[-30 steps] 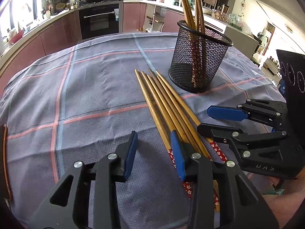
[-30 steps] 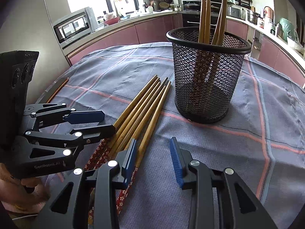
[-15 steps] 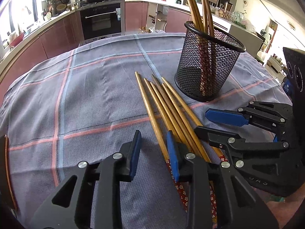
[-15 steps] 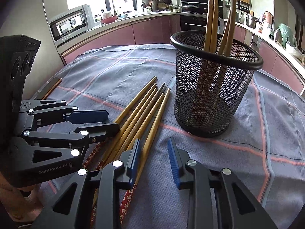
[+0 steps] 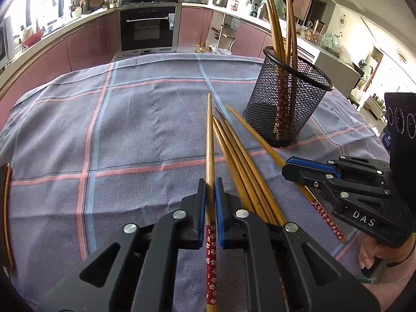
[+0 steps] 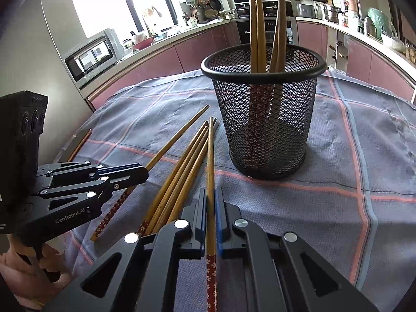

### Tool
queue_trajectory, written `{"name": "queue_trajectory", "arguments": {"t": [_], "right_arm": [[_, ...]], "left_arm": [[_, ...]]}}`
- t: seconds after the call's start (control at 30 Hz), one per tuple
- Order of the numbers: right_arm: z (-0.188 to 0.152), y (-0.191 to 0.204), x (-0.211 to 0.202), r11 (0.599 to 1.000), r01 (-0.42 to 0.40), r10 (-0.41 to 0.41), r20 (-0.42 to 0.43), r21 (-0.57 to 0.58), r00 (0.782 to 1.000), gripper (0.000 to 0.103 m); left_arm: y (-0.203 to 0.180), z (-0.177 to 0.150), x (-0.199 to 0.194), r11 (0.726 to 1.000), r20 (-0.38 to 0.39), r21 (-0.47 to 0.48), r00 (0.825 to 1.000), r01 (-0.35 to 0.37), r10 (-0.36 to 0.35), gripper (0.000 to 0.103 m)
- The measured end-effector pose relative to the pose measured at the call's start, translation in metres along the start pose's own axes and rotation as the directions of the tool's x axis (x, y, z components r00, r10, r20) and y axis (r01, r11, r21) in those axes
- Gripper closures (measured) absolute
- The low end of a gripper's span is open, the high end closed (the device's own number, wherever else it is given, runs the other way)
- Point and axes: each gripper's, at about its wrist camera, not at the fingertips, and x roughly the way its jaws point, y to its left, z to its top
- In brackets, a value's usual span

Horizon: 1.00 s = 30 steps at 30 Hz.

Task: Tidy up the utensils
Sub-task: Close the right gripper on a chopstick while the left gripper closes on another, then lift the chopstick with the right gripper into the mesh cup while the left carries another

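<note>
Several wooden chopsticks with red flowered ends lie side by side on the tablecloth (image 5: 241, 166) (image 6: 179, 174). A black mesh cup (image 5: 286, 104) (image 6: 265, 114) stands behind them and holds several upright chopsticks. My left gripper (image 5: 210, 195) is shut on one chopstick (image 5: 209, 143), the leftmost of the bunch. My right gripper (image 6: 211, 205) is shut on another chopstick (image 6: 211, 161), the one nearest the cup. Each gripper shows in the other's view: the right (image 5: 293, 167), the left (image 6: 140, 173).
A blue-grey checked cloth (image 5: 130, 135) covers the round table. The table's wooden rim (image 5: 6, 208) shows at the left edge. Kitchen counters, an oven and a microwave (image 6: 91, 54) stand beyond the table.
Both grippers have moved forward and down and closed, each on one chopstick. The left-held chopstick has swung a little away from the bunch.
</note>
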Motion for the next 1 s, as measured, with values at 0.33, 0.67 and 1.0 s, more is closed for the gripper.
{"name": "queue_trajectory", "arguments": {"t": [0.33,0.67,1.0], "right_arm": [[-0.003,0.016,0.002,0.996,-0.053,0.05,-0.036,-0.065,0.998,0.098],[-0.004,0.012,0.013,0.998,-0.034,0.029,-0.083,-0.059,0.996,0.095],[-0.001,0.01,0.015,0.998,-0.032,0.027,-0.08,-0.062,0.996,0.097]], "left_arm": [[-0.014,-0.022,-0.006,0.996,-0.046,0.077,0.998,0.049,-0.046,0.095],[-0.008,-0.009,0.007,0.992,-0.072,0.115,0.996,0.057,-0.049,0.081],[-0.005,0.011,0.023,0.993,-0.072,0.118,0.997,0.016,-0.008,0.089]]}}
